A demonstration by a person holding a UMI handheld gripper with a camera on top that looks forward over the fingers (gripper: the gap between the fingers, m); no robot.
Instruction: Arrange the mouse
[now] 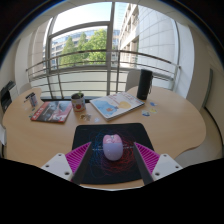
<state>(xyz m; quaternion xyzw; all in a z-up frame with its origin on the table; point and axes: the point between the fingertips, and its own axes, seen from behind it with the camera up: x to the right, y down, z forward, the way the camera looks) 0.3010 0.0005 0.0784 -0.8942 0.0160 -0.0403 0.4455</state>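
A pale lilac-white mouse [113, 148] lies on a black mouse mat [112, 145] on a round wooden table [180, 125]. My gripper [113, 157] is open, with its pink pads [80, 157] spread wide to either side of the mouse. The mouse stands between the fingers, resting on the mat, with a clear gap at each side. The near part of the mat is hidden below the fingers.
Beyond the mat lie a white keyboard [116, 104], a cup [78, 101], a magazine [52, 111] at the left and a dark speaker [145, 84] at the back. A window with a railing stands behind the table.
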